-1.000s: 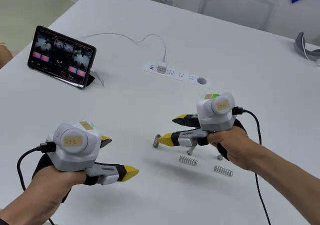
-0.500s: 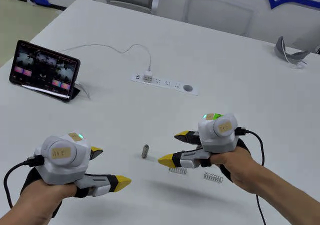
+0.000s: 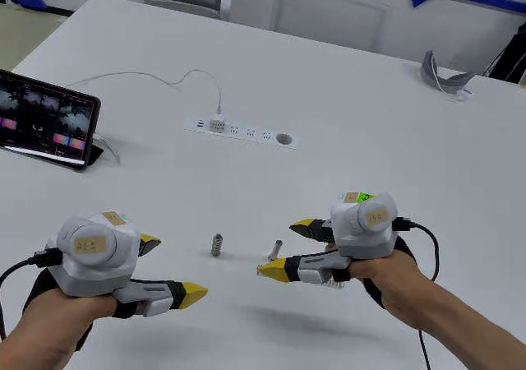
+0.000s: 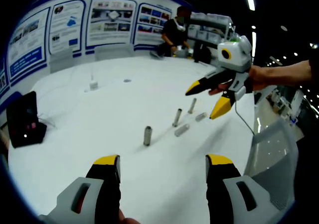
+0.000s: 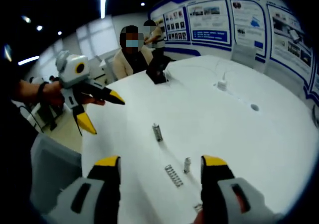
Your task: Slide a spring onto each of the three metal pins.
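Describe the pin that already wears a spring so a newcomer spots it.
On the white table, in front of the power strip, two short pins stand. It is the pin nearer the tablet, ribbed with coils; its neighbour is smooth.

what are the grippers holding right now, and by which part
Nothing is held. The left gripper and the right gripper both have open, empty jaws; a loose spring lies on the table.

The right gripper [image 3: 279,247] has drawn away from the sprung pin [image 3: 216,244].
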Demonstrator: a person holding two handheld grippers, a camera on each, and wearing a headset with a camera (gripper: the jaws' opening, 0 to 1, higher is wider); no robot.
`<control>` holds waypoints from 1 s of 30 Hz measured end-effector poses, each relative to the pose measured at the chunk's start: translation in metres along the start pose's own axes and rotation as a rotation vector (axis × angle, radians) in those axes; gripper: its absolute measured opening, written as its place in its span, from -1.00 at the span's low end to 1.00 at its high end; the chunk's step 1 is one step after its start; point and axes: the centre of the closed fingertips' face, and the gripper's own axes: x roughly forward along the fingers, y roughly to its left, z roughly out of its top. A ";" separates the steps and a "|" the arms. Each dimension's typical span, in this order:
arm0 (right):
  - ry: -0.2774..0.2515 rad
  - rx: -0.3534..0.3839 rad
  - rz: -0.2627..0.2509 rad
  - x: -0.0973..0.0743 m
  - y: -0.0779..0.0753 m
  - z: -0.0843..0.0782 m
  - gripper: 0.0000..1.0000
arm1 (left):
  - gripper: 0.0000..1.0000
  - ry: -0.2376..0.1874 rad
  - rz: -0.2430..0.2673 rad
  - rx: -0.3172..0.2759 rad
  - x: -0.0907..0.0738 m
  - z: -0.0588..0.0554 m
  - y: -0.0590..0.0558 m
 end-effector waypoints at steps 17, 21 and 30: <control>-0.006 0.051 -0.054 -0.035 -0.005 -0.028 0.50 | 0.43 0.012 -0.058 0.041 0.019 0.009 -0.017; -0.004 0.066 -0.074 -0.044 -0.005 -0.036 0.51 | 0.43 0.019 -0.073 0.057 0.025 0.011 -0.025; -0.029 0.109 -0.104 -0.059 -0.005 -0.044 0.56 | 0.44 0.035 -0.119 0.120 0.037 0.019 -0.043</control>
